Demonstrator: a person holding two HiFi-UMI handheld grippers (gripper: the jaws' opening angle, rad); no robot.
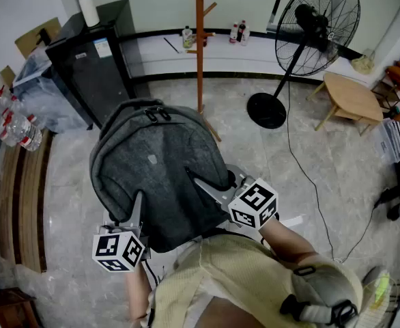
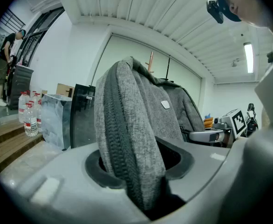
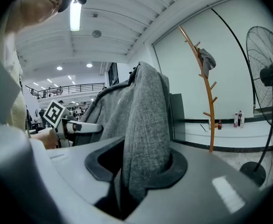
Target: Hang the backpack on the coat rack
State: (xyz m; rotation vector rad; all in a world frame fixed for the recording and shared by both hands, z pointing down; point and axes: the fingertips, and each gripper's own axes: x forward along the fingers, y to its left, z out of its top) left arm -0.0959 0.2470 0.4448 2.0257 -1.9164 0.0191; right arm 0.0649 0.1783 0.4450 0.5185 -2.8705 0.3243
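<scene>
A grey backpack (image 1: 159,162) hangs in the air in front of me, held up by both grippers at its lower edge. My left gripper (image 1: 136,214) is shut on the backpack's left side; in the left gripper view the zippered edge (image 2: 122,139) is pinched between the jaws. My right gripper (image 1: 212,187) is shut on the right side, with a fold of grey fabric (image 3: 146,125) clamped in it. The wooden coat rack (image 1: 200,46) stands upright beyond the backpack near the far wall. It also shows in the right gripper view, where the coat rack (image 3: 209,92) has something grey hanging on an upper peg.
A black cabinet (image 1: 94,63) stands left of the rack, with a clear bag and water bottles (image 1: 12,125) beside it. A standing fan (image 1: 309,39) and its cable are to the right, next to a low wooden stool (image 1: 350,98). Wooden steps (image 1: 22,197) run along the left.
</scene>
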